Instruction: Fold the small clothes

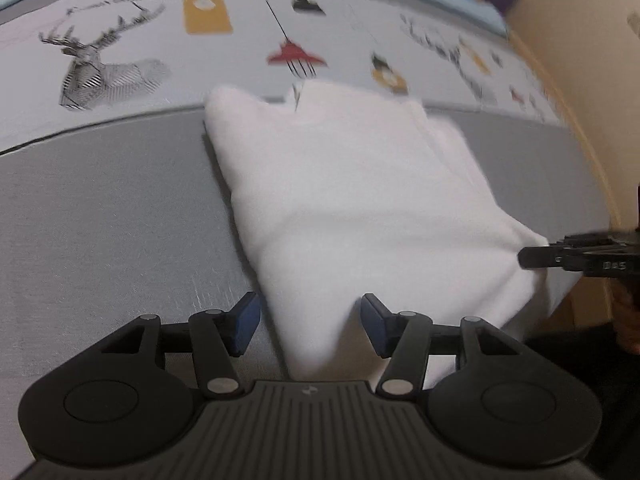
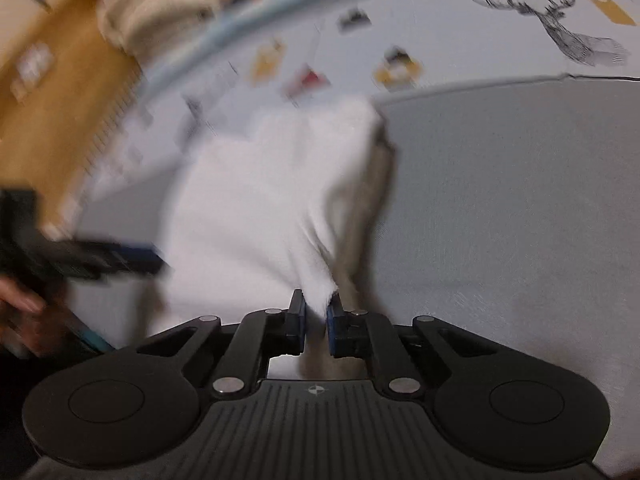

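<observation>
A small white garment [image 1: 360, 200] lies folded on the grey bed cover [image 1: 100, 220]. My left gripper [image 1: 310, 320] is open at its near corner; a point of cloth sits between the blue pads [image 1: 246, 322] without being pinched. In the right wrist view the garment [image 2: 248, 208] is blurred, and one edge of it is pulled up into a ridge. My right gripper [image 2: 316, 312] is shut on that edge. Each gripper shows in the other's view: the right gripper [image 1: 528, 258] at the cloth's right edge, the left gripper [image 2: 132, 258] at its left.
Behind the garment lies a pale sheet printed with a deer [image 1: 100, 72] and coloured tags. A wooden surface [image 2: 52, 100] runs beside the bed, with a beige pile of fabric [image 2: 152, 4] and something red behind it. A hand [image 2: 24, 300] holds the left gripper.
</observation>
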### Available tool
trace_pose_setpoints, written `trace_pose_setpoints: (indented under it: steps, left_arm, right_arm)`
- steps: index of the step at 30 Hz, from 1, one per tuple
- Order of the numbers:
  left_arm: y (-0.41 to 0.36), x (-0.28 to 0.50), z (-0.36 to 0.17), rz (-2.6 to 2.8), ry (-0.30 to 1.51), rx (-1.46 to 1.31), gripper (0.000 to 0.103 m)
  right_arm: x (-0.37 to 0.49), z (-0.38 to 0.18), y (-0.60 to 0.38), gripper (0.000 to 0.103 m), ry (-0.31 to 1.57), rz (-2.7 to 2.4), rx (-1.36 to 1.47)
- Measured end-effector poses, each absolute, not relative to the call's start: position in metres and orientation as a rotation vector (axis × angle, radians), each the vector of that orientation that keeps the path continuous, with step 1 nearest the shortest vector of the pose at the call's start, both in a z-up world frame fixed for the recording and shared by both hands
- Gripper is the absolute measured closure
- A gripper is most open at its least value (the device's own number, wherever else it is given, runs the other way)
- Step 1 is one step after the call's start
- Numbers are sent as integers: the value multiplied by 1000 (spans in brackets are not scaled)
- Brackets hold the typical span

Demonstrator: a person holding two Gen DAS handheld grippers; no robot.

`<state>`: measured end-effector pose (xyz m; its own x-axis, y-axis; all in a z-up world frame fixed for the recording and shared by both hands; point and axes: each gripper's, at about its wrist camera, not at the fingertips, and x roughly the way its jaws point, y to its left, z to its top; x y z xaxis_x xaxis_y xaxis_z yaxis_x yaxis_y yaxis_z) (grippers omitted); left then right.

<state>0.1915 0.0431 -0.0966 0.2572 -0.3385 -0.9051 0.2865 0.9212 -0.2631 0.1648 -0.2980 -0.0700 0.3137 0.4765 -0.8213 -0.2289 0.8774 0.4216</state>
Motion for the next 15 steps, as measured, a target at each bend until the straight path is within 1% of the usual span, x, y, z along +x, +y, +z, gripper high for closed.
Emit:
trace_pose_setpoints:
  steps: [1, 2, 3, 6, 7, 9, 10, 11, 13, 15]
  left_arm:
    - [37, 190, -104, -424, 1271, -1, 41]
    - [33, 189, -110, -423, 1293, 35, 37]
    - [30, 189, -113, -423, 1303, 59, 35]
    - [31, 191, -101, -425, 1266, 37, 36]
    - [35, 192, -93, -430, 1233, 2, 36]
    - [39, 194, -85, -451, 1196, -57, 36]
    - [40, 195, -86, -455, 1199, -66, 36]
    - [38, 195, -94, -448, 1227, -41, 36]
    - [31, 193, -118, -421, 1305, 62, 35]
    - [29, 190, -123, -452, 1306, 71, 34]
  right_arm:
    - [166, -79, -293, 96, 1218, 444, 181]
    - [165, -87, -289, 95, 1261, 424, 125]
    - [164, -91, -286, 95, 1281, 424, 91]
    - [168, -78, -289, 94, 1237, 424, 129]
    - [169, -70, -294, 91, 1198, 420, 168]
    - [173, -55, -301, 81, 1108, 412, 253]
    - [176, -51, -304, 70, 1069, 401, 290]
    - [181, -49, -305, 64, 1042, 385, 322]
    - [192, -51, -304, 64, 1019, 346, 378]
    - [207, -58, -302, 64, 1024, 302, 418]
